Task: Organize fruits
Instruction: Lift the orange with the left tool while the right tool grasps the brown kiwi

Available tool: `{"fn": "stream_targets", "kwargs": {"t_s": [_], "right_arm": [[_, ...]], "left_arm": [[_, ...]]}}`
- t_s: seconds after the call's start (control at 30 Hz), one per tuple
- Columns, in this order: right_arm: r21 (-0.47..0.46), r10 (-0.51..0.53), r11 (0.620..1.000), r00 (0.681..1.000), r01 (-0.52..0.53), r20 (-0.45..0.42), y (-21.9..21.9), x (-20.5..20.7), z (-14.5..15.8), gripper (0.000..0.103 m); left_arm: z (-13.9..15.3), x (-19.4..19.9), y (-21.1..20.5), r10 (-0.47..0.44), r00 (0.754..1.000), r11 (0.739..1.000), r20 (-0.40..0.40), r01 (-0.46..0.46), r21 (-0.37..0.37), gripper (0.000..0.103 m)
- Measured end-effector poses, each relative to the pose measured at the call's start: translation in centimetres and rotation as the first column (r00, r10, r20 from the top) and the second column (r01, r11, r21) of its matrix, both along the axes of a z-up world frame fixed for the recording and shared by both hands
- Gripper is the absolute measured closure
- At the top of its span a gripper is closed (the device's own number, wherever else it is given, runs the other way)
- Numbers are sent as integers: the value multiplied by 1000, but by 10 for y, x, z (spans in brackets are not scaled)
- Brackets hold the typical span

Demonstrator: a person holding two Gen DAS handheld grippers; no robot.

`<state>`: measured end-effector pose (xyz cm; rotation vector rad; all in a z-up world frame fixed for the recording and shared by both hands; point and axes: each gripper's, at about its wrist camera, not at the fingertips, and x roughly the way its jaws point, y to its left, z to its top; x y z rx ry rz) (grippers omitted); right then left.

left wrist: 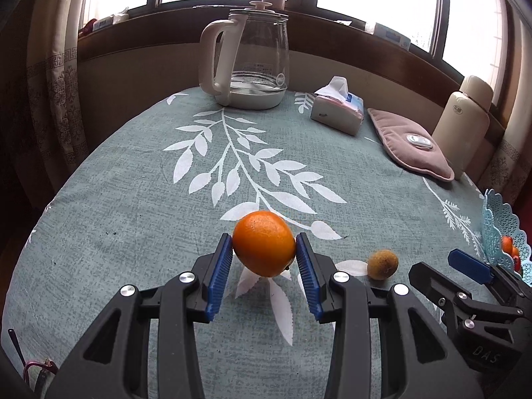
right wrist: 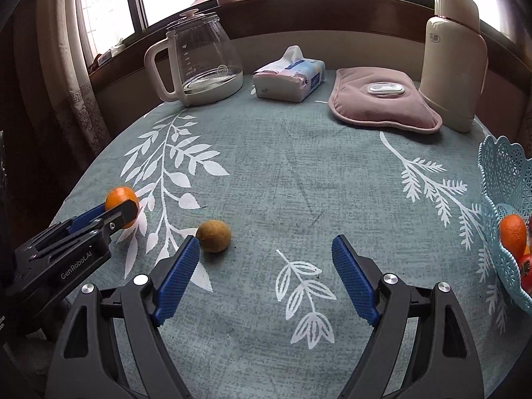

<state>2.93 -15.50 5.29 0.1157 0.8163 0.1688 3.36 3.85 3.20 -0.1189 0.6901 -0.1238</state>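
My left gripper [left wrist: 263, 249] is shut on an orange [left wrist: 263, 243] and holds it just above the tablecloth; it also shows in the right wrist view [right wrist: 121, 206] at the left. A small brown kiwi [right wrist: 213, 235] lies on the cloth, just beyond my right gripper's left fingertip; it also shows in the left wrist view [left wrist: 382, 264]. My right gripper [right wrist: 266, 249] is open and empty over the cloth. A light blue lace-pattern fruit basket [right wrist: 505, 179] stands at the right edge and holds an orange [right wrist: 513, 234] and red fruit.
A glass kettle [right wrist: 202, 63], a tissue pack [right wrist: 289, 74], a pink heat pad [right wrist: 382, 103] and a cream thermos [right wrist: 454, 60] stand along the far side of the table. Red glasses [left wrist: 36, 367] lie at the near left edge.
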Motion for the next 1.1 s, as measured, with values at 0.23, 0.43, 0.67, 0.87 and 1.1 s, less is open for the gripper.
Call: {"fn": "stream_targets", "kwargs": {"t_s": [0.23, 0.43, 0.67, 0.87, 1.1], "right_arm": [[-34, 79, 996, 996, -80, -30, 29, 12, -7, 53], [-49, 98, 994, 994, -100, -52, 39, 21, -11, 66], [-59, 118, 991, 991, -122, -63, 42, 20, -15, 74], [-26, 92, 995, 994, -94, -58, 35, 16, -12, 74], [1, 30, 1000, 999, -30, -33, 17, 5, -3, 74]], "left_arm": [[-1, -1, 3, 19, 1000, 1000, 4, -19, -16, 63], [-2, 1, 6, 26, 1000, 999, -10, -26, -26, 63], [-3, 0, 2, 13, 1000, 1000, -8, -13, -15, 63], [-1, -3, -2, 5, 1000, 1000, 14, -5, 5, 63], [0, -4, -3, 0, 1000, 1000, 17, 0, 3, 63]]}}
